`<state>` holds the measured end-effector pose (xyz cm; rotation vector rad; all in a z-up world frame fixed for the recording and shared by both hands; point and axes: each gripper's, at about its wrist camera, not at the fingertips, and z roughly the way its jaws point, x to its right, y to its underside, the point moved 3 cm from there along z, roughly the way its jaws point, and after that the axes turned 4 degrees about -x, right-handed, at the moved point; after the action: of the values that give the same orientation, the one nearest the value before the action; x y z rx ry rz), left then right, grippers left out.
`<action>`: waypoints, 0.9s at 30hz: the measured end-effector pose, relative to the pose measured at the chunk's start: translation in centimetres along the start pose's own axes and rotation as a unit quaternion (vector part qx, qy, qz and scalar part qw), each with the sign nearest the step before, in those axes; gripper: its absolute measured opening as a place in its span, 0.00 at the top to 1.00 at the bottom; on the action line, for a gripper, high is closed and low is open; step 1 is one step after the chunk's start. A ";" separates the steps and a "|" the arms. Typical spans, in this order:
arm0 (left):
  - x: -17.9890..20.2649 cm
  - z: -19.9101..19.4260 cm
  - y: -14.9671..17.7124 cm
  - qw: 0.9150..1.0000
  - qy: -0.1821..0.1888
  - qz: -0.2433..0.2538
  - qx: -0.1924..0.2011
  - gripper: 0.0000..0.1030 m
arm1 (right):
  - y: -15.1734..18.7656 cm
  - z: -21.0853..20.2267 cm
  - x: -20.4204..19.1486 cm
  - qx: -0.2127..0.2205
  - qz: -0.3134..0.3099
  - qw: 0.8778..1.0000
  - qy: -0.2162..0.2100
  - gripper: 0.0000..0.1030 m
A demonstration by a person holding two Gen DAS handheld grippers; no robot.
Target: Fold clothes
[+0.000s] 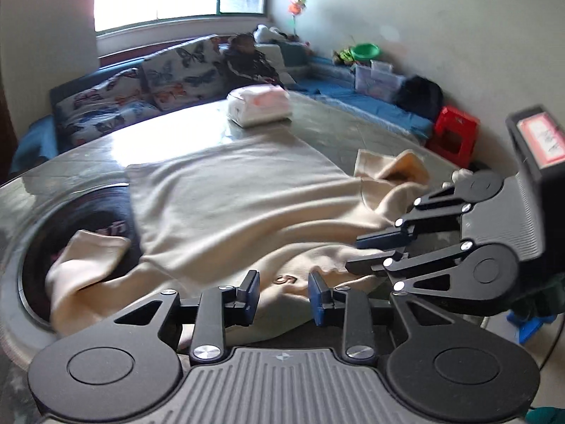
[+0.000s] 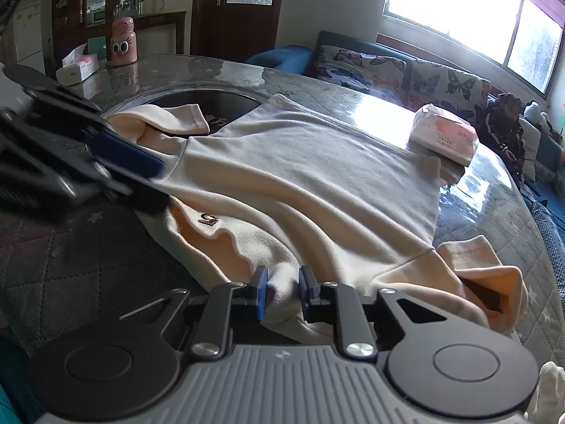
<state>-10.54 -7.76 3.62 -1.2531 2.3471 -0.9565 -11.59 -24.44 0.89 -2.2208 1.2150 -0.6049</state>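
The left gripper (image 2: pixel 106 162) is smeared by motion blur in the right wrist view and cut off by the left edge, so how its jaws stand cannot be read there. The near hem of the cream shirt (image 1: pixel 247 194) is hidden behind both gripper bodies, and part of the dark round inset (image 2: pixel 226 106) in the table is covered by a sleeve. The printed characters on that inset and the label on the tissue pack (image 2: pixel 445 136) are too small and blurred to be read.
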 end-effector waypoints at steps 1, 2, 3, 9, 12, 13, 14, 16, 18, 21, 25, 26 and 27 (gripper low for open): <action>0.0 0.7 0.0 1.000 -0.004 0.002 -0.007 0.68 | 0.0 0.0 0.0 0.000 -0.001 1.000 -0.001 0.84; 0.0 1.2 0.0 1.000 -0.005 0.003 -0.012 0.68 | 0.0 -0.1 0.0 0.001 0.000 1.000 -0.004 0.84; 0.0 1.5 0.0 1.000 -0.001 0.004 -0.016 0.68 | 0.0 -0.2 0.0 0.002 0.001 1.000 -0.007 0.84; -0.2 2.0 0.7 1.000 -0.002 0.011 -0.024 0.65 | 0.3 0.1 0.0 0.001 0.006 1.000 -0.012 0.83; -0.6 2.1 1.0 1.000 0.012 -0.004 -0.025 0.81 | 0.4 0.0 -0.2 0.003 0.003 1.000 -0.009 0.88; -0.5 1.9 1.1 1.000 0.015 -0.002 -0.022 0.83 | 0.4 -0.1 -0.2 0.004 0.004 1.000 -0.009 0.91; -0.4 1.5 1.1 1.000 0.015 0.001 -0.018 0.86 | 0.3 -0.3 -0.1 0.005 0.005 1.000 -0.009 0.93; 0.0 0.5 1.3 1.000 0.020 0.007 -0.007 0.87 | 0.3 -0.7 -0.1 0.007 0.007 1.000 -0.009 0.94; 0.4 -0.7 1.4 1.000 0.025 0.014 0.003 0.87 | 0.4 -1.5 -0.1 0.010 0.005 1.000 -0.014 0.95; 0.8 -2.1 2.0 0.999 0.034 0.026 0.009 0.87 | 0.8 -3.1 -0.6 0.012 -0.008 1.000 -0.023 0.95; 1.2 -2.7 3.7 0.998 0.054 0.033 -0.012 0.87 | 1.8 -4.2 -2.0 0.002 -0.022 0.999 -0.039 0.95; 1.2 -2.5 4.1 0.998 0.056 0.034 -0.019 0.87 | 2.3 -4.0 -2.3 -0.005 -0.021 0.999 -0.046 0.95; 1.2 -2.4 4.5 0.997 0.057 0.034 -0.026 0.87 | 2.8 -3.8 -2.6 -0.012 -0.018 0.998 -0.052 0.95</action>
<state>-15.26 -5.96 2.34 -1.1591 2.4995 -0.9743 -16.91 -24.38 1.63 -2.2685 1.1384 -0.4832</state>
